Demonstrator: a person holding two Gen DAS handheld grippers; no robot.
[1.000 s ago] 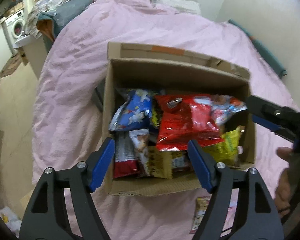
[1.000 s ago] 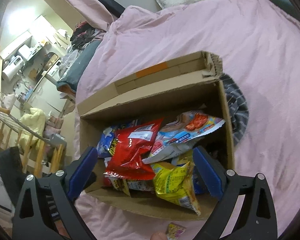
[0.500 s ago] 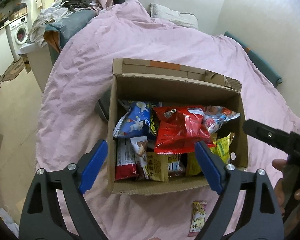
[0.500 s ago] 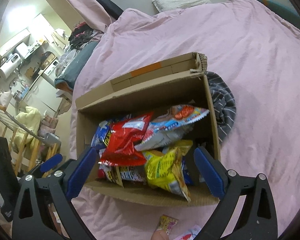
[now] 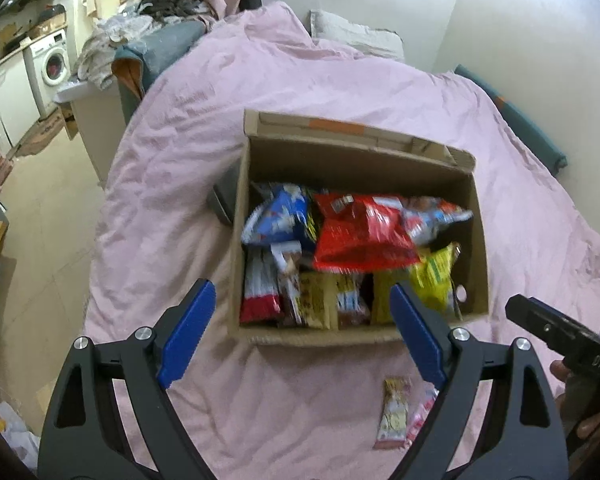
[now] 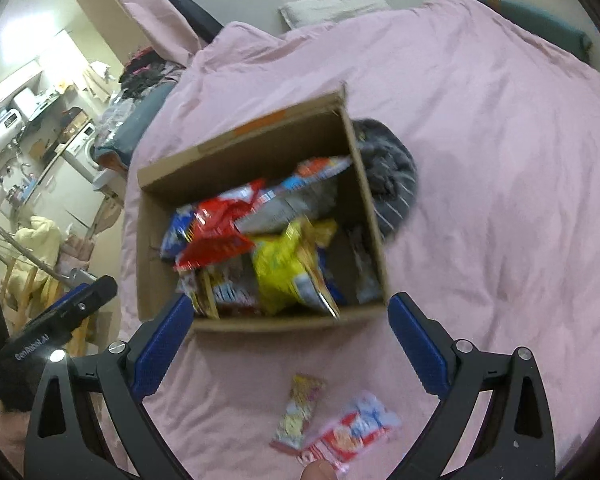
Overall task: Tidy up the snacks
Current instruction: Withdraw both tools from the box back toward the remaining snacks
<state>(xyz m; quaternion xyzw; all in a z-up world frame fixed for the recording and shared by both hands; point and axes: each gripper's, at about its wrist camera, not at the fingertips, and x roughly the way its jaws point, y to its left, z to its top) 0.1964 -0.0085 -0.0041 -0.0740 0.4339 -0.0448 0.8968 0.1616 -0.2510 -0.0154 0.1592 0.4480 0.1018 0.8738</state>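
An open cardboard box (image 5: 260, 338) (image 6: 156, 264) full of snack bags sits on a pink bed cover. A red bag (image 5: 360, 232) (image 6: 216, 232) lies on top, with a blue bag (image 5: 280, 220), a yellow bag (image 5: 436, 276) (image 6: 288, 268) and several small packs beside it. Two small packets lie on the cover in front of the box: a yellow one (image 5: 394, 412) (image 6: 300, 412) and a pink-red one (image 6: 352, 432). My left gripper (image 5: 300, 328) hovers open and empty near the box's front wall. My right gripper (image 6: 290, 336) is open and empty above the loose packets.
The pink cover (image 5: 204, 128) spreads around the box. A dark striped cloth (image 6: 392, 176) lies against the box's right side. A pillow (image 5: 356, 36) rests at the head of the bed. Left of the bed are bare floor, a washing machine (image 5: 54, 66) and piled clothes (image 5: 156, 20).
Both grippers have pulled back from the box, so it looks smaller and the loose packets have come into view. The left jaws stand wider than a second ago.
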